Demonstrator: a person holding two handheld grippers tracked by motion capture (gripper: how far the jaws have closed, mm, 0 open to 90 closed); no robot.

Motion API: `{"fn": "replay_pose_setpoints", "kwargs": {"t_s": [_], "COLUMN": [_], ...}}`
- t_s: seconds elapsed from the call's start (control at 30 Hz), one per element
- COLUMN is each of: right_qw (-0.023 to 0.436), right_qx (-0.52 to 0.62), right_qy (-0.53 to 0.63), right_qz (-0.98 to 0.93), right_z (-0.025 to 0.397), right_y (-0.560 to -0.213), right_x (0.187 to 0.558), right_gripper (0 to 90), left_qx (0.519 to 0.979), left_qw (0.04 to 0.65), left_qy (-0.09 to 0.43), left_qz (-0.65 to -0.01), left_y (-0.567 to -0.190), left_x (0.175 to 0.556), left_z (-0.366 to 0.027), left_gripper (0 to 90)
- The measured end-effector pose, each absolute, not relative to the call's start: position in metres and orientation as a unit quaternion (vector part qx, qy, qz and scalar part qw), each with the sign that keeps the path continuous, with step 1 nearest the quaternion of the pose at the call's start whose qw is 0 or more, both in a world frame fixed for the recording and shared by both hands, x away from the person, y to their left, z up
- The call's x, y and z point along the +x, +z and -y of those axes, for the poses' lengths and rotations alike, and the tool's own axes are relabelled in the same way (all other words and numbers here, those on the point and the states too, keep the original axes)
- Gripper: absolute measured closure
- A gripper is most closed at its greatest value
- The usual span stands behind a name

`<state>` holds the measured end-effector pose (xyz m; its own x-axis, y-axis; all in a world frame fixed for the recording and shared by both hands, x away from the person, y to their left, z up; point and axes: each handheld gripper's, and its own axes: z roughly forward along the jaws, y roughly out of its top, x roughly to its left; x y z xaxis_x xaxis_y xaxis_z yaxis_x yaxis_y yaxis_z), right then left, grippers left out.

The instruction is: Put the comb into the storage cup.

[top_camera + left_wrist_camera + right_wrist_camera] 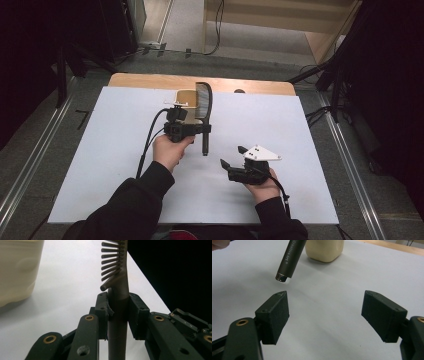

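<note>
Clamping brush handle [117, 315] between pads, left claw [117, 312]; bristles beyond.

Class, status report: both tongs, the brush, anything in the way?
Left tongs shut on dark grey bristled hairbrush, held above the white table. Right tongs open, empty. Cream plastic container beside the brush head.

"Creative Art" in pale letters along the brush handle [291, 255]

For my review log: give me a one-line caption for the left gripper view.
Left gripper clamps the dark hairbrush by its handle above the white table, beside a cream container.
</note>
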<state>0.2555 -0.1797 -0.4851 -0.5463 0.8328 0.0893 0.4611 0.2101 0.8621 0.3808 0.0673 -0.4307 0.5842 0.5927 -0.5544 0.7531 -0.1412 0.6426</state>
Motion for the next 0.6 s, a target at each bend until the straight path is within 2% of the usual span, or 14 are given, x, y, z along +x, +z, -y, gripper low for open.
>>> {"fn": "replay_pose_setpoints", "kwargs": {"t_s": [0.6], "right_qw": [0.199], "right_qx": [0.429], "right_qy": [0.452], "right_qz": [-0.757], "right_z": [0.2], "right_y": [-0.48], "right_x": [0.25], "right_gripper": [20.5], "left_qx": [0.748], "left_qw": [0.485], "left_qy": [-0.084], "left_qz": [-0.445], "left_y": [-0.427], "left_x": [0.381], "left_z": [-0.076], "left_gripper": [72.5]}}
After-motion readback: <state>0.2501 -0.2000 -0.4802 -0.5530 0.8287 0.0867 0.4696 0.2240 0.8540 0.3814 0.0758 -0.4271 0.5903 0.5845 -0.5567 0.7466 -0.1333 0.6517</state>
